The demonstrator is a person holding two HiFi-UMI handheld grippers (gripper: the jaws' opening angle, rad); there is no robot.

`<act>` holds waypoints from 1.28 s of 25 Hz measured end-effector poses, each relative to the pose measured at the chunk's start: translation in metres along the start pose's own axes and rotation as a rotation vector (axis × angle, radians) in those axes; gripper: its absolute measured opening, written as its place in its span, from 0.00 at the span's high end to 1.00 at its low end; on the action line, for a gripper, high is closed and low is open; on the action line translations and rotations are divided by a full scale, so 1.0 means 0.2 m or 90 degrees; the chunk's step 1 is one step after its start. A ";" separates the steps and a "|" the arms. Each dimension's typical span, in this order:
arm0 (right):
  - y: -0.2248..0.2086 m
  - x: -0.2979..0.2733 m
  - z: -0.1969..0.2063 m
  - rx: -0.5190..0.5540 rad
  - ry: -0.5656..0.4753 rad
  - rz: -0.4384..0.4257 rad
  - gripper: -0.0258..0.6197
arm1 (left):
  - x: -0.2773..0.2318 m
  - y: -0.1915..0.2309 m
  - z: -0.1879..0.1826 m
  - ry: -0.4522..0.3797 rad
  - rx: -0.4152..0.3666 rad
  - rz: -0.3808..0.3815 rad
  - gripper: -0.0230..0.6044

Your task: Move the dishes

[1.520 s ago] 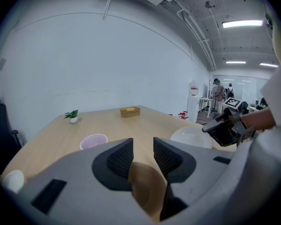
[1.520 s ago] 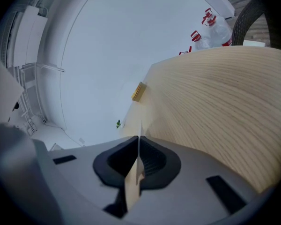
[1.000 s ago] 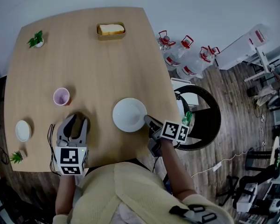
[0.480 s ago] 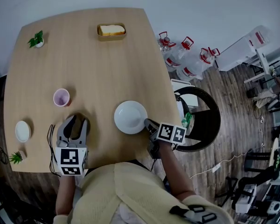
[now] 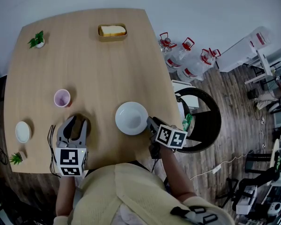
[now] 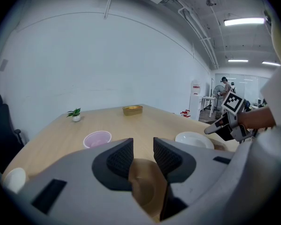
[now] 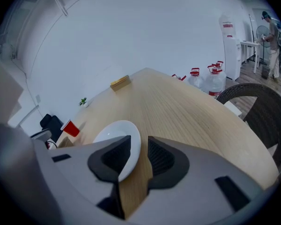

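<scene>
A white plate [image 5: 131,118] lies on the wooden table [image 5: 98,69] near its front right edge. My right gripper [image 5: 151,122] is at the plate's right rim. In the right gripper view the plate [image 7: 113,136] has its rim between the jaws, which stand apart with bare wood showing beside the right jaw. My left gripper [image 5: 77,122] rests open near the front left edge with nothing between its fingers. A pink cup [image 5: 62,97] stands just beyond it, and a small white bowl [image 5: 23,131] sits to its left.
A tray with bread [image 5: 112,31] sits at the far side. Small potted plants stand at the far left [image 5: 36,40] and the near left corner [image 5: 16,158]. A black chair [image 5: 203,118] and water bottles [image 5: 185,55] are off the table's right side.
The right gripper has drawn back a little toward the person and turned. The plate slid slightly toward the front right, then stayed put. The left gripper has not moved.
</scene>
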State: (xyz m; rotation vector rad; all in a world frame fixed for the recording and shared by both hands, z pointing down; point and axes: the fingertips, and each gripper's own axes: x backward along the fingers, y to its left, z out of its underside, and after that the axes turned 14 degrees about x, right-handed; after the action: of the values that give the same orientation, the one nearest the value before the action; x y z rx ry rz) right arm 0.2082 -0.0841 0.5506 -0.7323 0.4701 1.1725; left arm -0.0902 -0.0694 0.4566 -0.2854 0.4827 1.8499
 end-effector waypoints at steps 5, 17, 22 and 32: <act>0.04 0.03 -0.06 0.024 -0.030 -0.007 0.79 | 0.01 0.02 -0.01 -0.008 0.013 -0.002 0.74; 0.24 0.11 -0.30 0.088 -0.119 -0.051 0.87 | 0.10 0.12 -0.07 -0.034 0.056 -0.034 0.76; 0.33 0.10 -0.32 0.116 -0.126 -0.073 0.90 | 0.14 0.16 -0.06 -0.039 0.076 -0.043 0.76; 0.51 0.07 -0.41 0.187 -0.151 -0.100 0.94 | 0.18 0.21 -0.07 -0.041 0.097 -0.069 0.78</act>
State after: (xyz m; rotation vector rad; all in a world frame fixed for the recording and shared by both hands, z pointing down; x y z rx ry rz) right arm 0.1206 -0.1144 0.4569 -0.3643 0.3686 1.0001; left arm -0.1426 -0.0569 0.4378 -0.1456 0.5492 1.7012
